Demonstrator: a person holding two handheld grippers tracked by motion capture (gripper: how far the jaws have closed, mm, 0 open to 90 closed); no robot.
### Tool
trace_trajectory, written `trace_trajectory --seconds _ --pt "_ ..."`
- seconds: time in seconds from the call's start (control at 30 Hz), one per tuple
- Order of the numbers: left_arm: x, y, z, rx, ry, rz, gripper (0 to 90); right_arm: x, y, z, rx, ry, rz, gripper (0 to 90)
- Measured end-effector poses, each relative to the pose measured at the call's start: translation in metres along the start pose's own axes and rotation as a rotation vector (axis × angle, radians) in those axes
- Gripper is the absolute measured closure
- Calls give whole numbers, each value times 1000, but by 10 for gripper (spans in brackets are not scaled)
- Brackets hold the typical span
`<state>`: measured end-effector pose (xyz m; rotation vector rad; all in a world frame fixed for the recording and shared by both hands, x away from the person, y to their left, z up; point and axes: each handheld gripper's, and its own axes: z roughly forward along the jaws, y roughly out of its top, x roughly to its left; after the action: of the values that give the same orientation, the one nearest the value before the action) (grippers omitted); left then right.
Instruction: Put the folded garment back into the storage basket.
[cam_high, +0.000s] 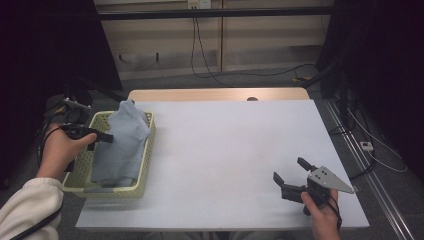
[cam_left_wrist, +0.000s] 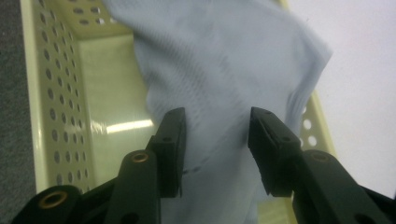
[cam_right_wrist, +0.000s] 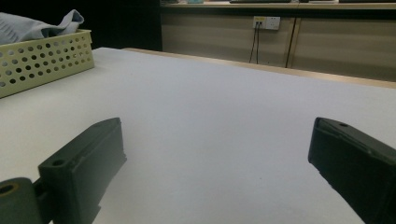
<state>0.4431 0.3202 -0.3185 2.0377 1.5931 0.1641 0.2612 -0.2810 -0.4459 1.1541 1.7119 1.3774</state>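
A pale blue cloth (cam_high: 122, 145) lies bunched in a yellow-green perforated basket (cam_high: 145, 167) at the table's left edge, its far end draped over the rim. My left gripper (cam_high: 106, 138) reaches in from the left over the basket. In the left gripper view its jaws stand apart just above the cloth (cam_left_wrist: 224, 70), and its fingers (cam_left_wrist: 170, 140) do not press the fabric. My right gripper (cam_high: 289, 169) rests low near the table's front right, jaws wide open with nothing between them. The right gripper view has the basket (cam_right_wrist: 42, 63) far off at the left.
The white table top (cam_high: 225, 145) stretches between basket and right gripper. A wooden strip (cam_high: 215, 94) runs along its far edge. Cables (cam_high: 200, 50) hang from a wall socket behind. Dark curtains stand at both sides.
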Motion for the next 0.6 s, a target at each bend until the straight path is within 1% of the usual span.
trace_trajectory --seconds 0.07,0.17,0.2,0.23,0.3,0.33,0.4,0.43,0.47,0.5,0.6 --pt "-2 3 -2 -24 -3 -1 563 0 0 0 0 1 -1 33" --pt "-7 6 -1 -39 -1 16 579 0 0 0 0 1 -1 33" --pt "-8 7 0 -39 -6 20 589 0 0 0 0 2 -2 33" --pt "-10 8 4 -65 1 21 611 0 0 0 -1 2 -1 33" --pt "-10 8 9 -62 -1 29 672 0 0 0 0 2 -1 33" --pt "-10 8 13 -66 -1 21 688 0 0 0 0 1 1 33" --pt "-10 8 22 -53 -11 23 725 0 0 0 -2 1 3 33" --pt "-11 7 26 -58 -10 16 729 0 0 0 -2 1 3 33" --pt "-12 7 29 -52 -17 19 729 0 0 0 -2 1 4 33" --pt "-13 6 33 -64 -14 18 725 0 0 0 0 2 2 33" --pt "-14 6 38 -58 -29 20 708 0 0 0 -2 2 5 33"
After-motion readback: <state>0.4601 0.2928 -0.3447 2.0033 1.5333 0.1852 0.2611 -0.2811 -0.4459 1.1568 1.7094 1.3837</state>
